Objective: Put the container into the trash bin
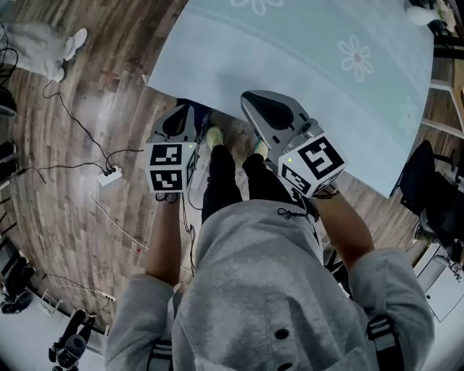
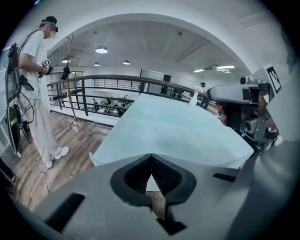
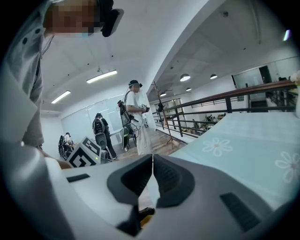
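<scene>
Both my grippers are closed and empty. The jaws of my left gripper [image 2: 151,157] meet at their tips with nothing between them, and it is the same with my right gripper [image 3: 153,157]. I hold both in front of my body, just before the near edge of the desk [image 1: 290,43], which has a pale blue cloth with flowers.

I see no container that I can name for sure, and no trash bin in any view. At the far corner of the desk stands a small white thing [image 1: 419,14]. It may be the container, but it is too small to tell.

I think the first danger is that I go toward the wrong thing, because the target is not confirmed. The second is that I reach it with closed jaws. Then I would push it over, or off the far edge of the desk, and not grasp it. The third is the floor. Cables [image 1: 72,123] and a power strip [image 1: 110,175] lie on the wood to the left of the desk, near my feet. If I walk around the desk on that side while I look for the bin, I could catch a foot there.
</scene>
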The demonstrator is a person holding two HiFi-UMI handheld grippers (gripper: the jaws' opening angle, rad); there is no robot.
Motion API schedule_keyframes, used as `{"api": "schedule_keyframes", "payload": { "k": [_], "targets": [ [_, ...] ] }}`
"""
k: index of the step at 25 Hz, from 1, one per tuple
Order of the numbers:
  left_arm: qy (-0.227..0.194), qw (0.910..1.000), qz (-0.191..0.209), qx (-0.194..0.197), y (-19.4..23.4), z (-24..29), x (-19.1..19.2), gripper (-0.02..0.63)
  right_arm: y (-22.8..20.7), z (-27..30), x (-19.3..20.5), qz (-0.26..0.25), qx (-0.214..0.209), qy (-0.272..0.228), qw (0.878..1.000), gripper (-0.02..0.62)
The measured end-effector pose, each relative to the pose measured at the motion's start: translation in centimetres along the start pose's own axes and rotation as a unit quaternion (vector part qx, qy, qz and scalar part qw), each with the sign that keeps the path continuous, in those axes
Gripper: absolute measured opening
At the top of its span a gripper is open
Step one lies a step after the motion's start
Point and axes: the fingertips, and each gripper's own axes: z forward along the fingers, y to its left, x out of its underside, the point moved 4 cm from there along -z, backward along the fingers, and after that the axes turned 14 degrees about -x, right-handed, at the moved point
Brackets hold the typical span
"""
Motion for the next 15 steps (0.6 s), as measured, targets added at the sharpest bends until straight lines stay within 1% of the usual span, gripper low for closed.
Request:
{"api": "schedule_keyframes", "payload": {
  "k": [2,4,7,10,15],
  "targets": [
    [-0.012,0.9999,0.000,0.007,-1.1,-0.4,-1.6,0.020,-0.3,-1.3,-1.1,-0.011,0.013,-0.010,1.000,0.031],
    [-0.031,0.9993,0.005,0.018,-2.2,-0.5,-3.6,0.020,-0.9,-2.8,-2.3,-0.024,0.036,-0.025,0.999,0.031],
    [-0.067,0.9967,0.027,0.036,-4.4,-0.9,-7.0,0.020,-1.9,-5.9,-3.9,-0.037,0.079,-0.051,0.995,0.031],
    [-0.105,0.9916,0.052,0.054,-7.2,-2.0,-10.3,0.020,-2.9,-9.9,-5.0,-0.045,0.125,-0.069,0.989,0.031],
    [-0.156,0.9804,0.082,0.088,-12.3,-3.8,-14.5,0.020,-4.2,-17.6,-4.7,-0.041,0.208,-0.093,0.973,0.031]
  ]
}}
